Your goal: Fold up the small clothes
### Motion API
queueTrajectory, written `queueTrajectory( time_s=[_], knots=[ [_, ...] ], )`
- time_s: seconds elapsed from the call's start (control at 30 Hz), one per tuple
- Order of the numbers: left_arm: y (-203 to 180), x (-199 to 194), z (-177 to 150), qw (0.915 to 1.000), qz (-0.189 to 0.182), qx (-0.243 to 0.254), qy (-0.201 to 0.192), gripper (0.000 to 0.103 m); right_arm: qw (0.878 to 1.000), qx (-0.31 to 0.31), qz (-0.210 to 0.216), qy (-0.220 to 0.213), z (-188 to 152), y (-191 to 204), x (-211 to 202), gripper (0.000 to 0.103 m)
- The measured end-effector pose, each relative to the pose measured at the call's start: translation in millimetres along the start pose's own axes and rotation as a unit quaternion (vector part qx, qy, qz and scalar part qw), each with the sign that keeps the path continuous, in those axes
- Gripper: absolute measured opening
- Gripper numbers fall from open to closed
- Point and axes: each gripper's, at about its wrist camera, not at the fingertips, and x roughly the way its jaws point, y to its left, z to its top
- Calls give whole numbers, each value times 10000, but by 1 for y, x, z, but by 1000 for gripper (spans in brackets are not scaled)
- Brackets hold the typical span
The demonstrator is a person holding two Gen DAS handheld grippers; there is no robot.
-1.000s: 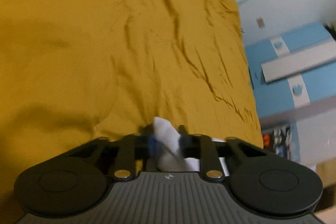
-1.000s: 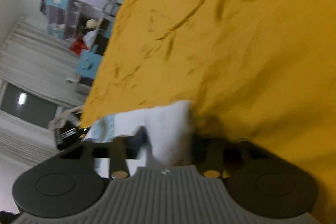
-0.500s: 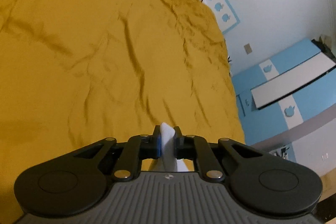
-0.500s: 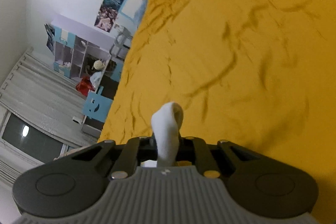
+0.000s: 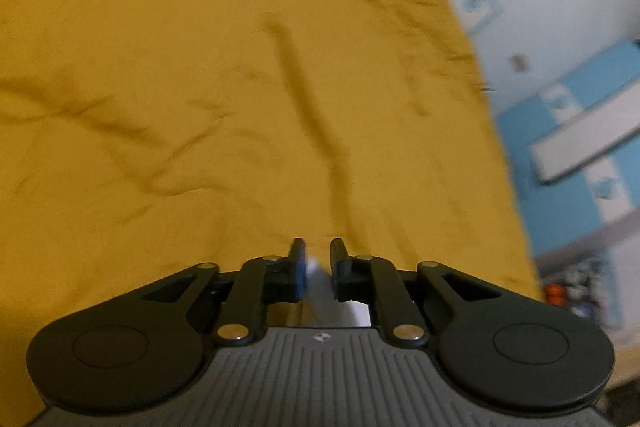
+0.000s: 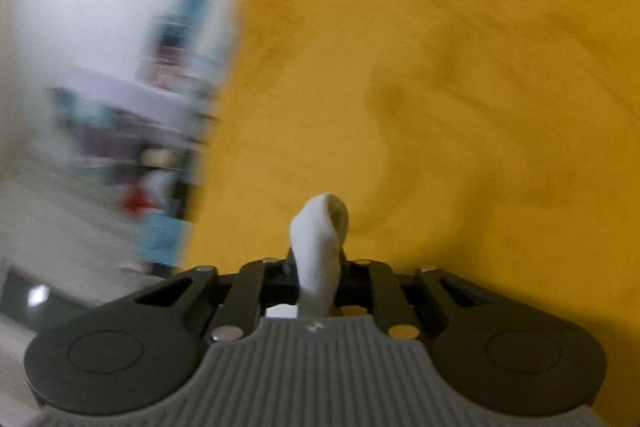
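A small white garment (image 6: 320,239) sticks up as a rolled bunch between the fingers of my right gripper (image 6: 318,259). The pads still press on it while the jaws are opening. In the left wrist view only a thin, blurred strip of the same white garment (image 5: 316,269) shows low between the pads of my left gripper (image 5: 318,255). Those jaws are opening slightly, with the cloth still pinched. More white cloth hangs under that gripper. Both grippers hover above a wrinkled mustard-yellow bedspread (image 5: 200,87), which also fills the right wrist view (image 6: 460,87).
In the left wrist view the bed's edge runs down the right side, with a blue-and-white wall and cabinet (image 5: 580,147) beyond it. The right wrist view shows blurred shelves with toys (image 6: 120,115) and posters past the bed's left edge.
Both grippers have lifted and swung across the bed with the white cloth. The left tip of cloth has sunk lower between the fingers. The right bunch looks unchanged. Both views are now motion-blurred.
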Motion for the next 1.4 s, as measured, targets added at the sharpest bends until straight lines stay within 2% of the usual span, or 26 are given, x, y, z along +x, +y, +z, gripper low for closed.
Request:
queueTrajectory(
  time_s=[0.03,0.1,0.17,0.2,0.3,0.37,0.47,0.57,0.67,0.77,0.87,0.97,1.0,1.07,1.1,1.23,1.3,1.33,1.4],
  knots=[
    [6,-1,-2,9998,154,-44,-97,20,9995,104,-311,45,-2,-11,2,16],
    [16,-14,-7,9978,398,-253,-456,49,9987,491,53,160,-4,-35,-4,18],
    [17,-30,-11,9965,449,-305,-639,58,9954,905,291,151,-3,-50,-20,27],
    [13,-38,-13,9966,504,-212,-616,58,9947,985,278,104,-2,-54,-30,29],
    [-12,-65,-25,9946,699,303,-702,59,9944,1056,47,74,-3,-56,-58,44],
    [-30,-81,-33,9912,772,634,-874,61,9962,850,17,163,-7,-50,-73,61],
    [-62,-106,-53,9839,872,1065,-1140,63,9976,553,106,398,-23,-43,-91,78],
    [-94,-119,-66,9838,734,1232,-1076,63,9947,767,281,618,-43,-48,-108,78],
    [-121,-136,-93,9807,600,1492,-1108,64,9933,589,404,905,-60,-48,-118,78],
    [-140,-144,-121,9780,546,1678,-1110,64,9881,441,414,1415,-75,-47,-117,78],
    [-154,-140,-150,9805,367,1686,-944,64,9853,57,375,1664,-87,-38,-116,78],
    [-155,-133,-177,9838,222,1595,-794,64,9856,-49,353,1652,-94,-36,-115,80],
    [-156,-131,-187,9844,169,1577,-758,64,9858,-65,386,1636,-95,-36,-113,80],
    [-155,-127,-206,9862,56,1491,-722,64,9860,-118,457,1602,-94,-35,-111,69],
    [-154,-123,-217,9870,40,1444,-700,64,9860,-152,551,1566,-94,-37,-110,67],
    [-156,-114,-253,9870,260,1379,-784,64,9862,-130,718,1484,-101,-40,-89,59],
    [-154,-110,-265,9866,306,1398,-786,64,9877,-63,680,1406,-103,-42,-82,44],
    [-157,-110,-272,9861,348,1415,-800,64,9886,-4,623,1374,-103,-45,-81,31],
    [-155,-114,-280,9824,540,1468,-1019,64,9889,-8,633,1347,-106,-47,-81,26]
  ],
)
